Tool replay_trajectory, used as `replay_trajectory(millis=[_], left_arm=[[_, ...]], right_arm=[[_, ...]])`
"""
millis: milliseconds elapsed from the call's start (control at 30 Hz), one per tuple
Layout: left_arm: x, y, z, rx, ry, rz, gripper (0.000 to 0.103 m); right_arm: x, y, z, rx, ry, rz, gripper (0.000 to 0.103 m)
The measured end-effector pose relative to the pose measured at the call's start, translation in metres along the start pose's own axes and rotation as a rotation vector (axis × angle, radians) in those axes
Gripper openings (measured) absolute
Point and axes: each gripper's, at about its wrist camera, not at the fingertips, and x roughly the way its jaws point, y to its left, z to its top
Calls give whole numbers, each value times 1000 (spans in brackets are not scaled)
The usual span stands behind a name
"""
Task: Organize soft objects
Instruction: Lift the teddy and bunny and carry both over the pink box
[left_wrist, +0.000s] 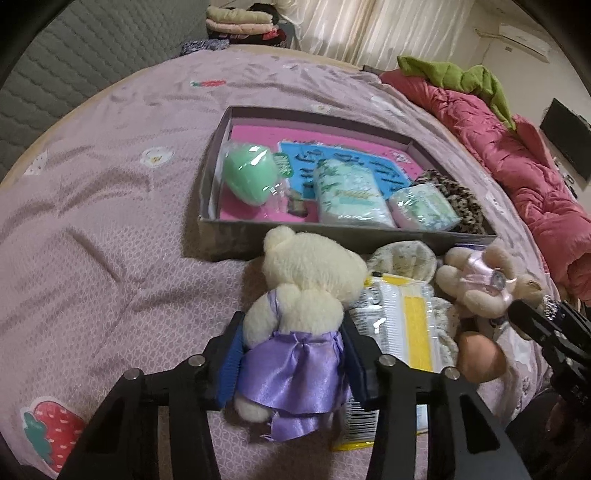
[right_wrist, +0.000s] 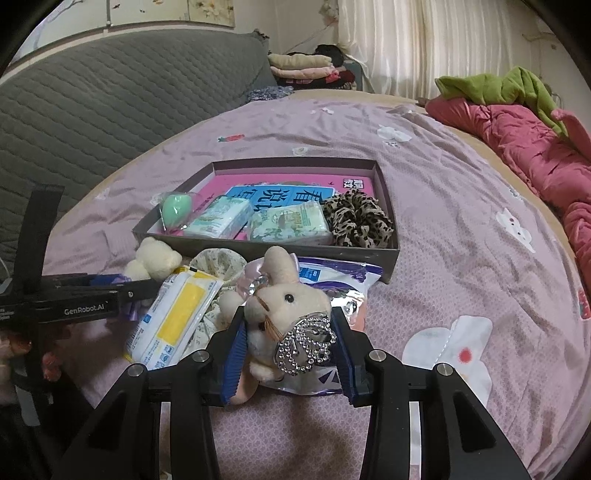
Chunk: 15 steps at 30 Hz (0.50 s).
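On the lilac bedspread (left_wrist: 110, 229), just before the grey box (left_wrist: 258, 227), the cream bear (left_wrist: 306, 295) in a purple dress sits pinched by the left gripper (left_wrist: 291, 354); beside it, the right gripper (right_wrist: 290, 350) clamps the plush rabbit (right_wrist: 284, 306); a yellow packet (right_wrist: 173, 317) lies between.

A bed covered by a mauve printed quilt (right_wrist: 443, 229) carries a shallow grey cardboard box (right_wrist: 388, 206) near its middle. A rumpled red duvet (right_wrist: 524, 147) lies along its right edge, and a yellow-and-white plastic packet (right_wrist: 173, 317) lies just before the box.
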Motion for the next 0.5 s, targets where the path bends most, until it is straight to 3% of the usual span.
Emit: replay_trajectory(millis=[300,500], left_arm=[[-37,-15,4,56,-155,-20,47],[-39,0,13,-7,-158,-26,47]], right_arm=[[-13,3,3,-7,-51,20,43],[-19,3,11,5,-87,38,43]])
